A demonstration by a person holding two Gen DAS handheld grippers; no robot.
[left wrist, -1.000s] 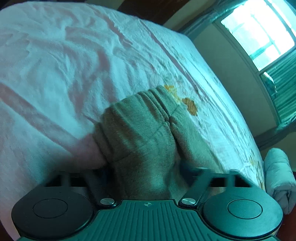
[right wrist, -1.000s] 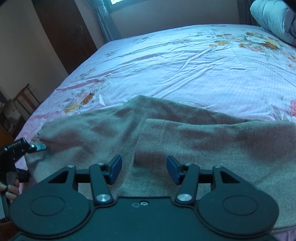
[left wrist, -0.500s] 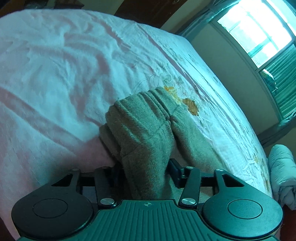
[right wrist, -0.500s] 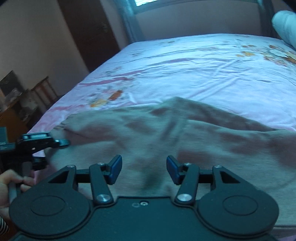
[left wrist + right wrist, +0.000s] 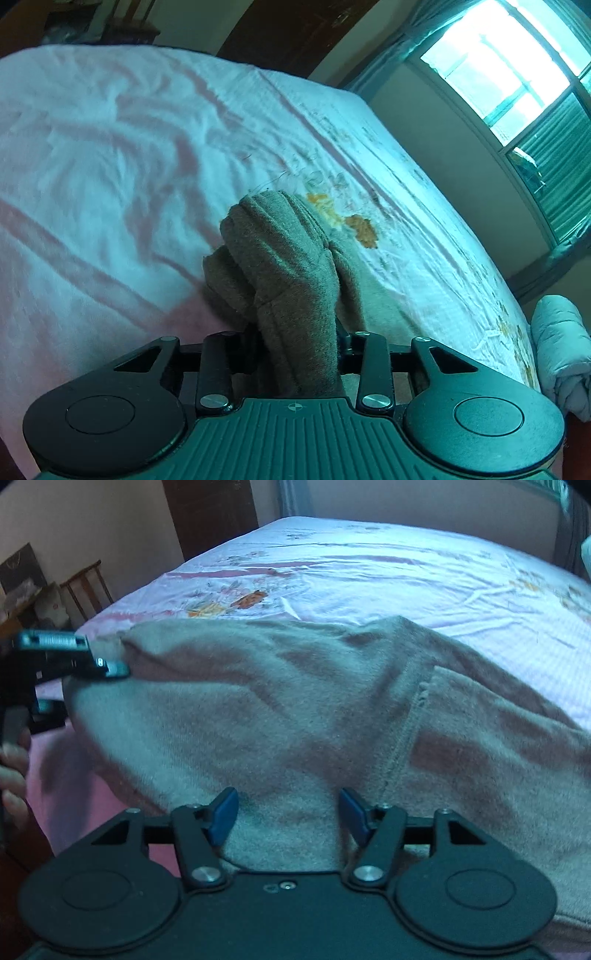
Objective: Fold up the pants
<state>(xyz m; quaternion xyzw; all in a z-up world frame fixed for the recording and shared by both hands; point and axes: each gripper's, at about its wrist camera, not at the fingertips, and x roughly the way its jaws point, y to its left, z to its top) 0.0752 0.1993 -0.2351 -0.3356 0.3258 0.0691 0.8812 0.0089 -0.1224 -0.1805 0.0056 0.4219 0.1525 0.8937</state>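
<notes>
Jaws of the left gripper [image 5: 299,354] were clamped on a bunched end of the grey-brown fleece pants [image 5: 332,716], lifting it off the pink floral bedsheet [image 5: 406,565], while the right gripper [image 5: 288,812] hovered over the cloth with its blue-padded jaws wide apart, holding nothing. Most of the garment lay spread along the bed's near edge, so the fold appeared barely begun. No brand, label or writing was legible.

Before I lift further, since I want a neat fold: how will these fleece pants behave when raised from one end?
Probably floppy: the pants bunch where the left tool pinches them. Likely to sag and drag over the bed sheet, since most still lies there. The fuzzy weave should grip, not slip. The right tool is open above the fabric.
</notes>
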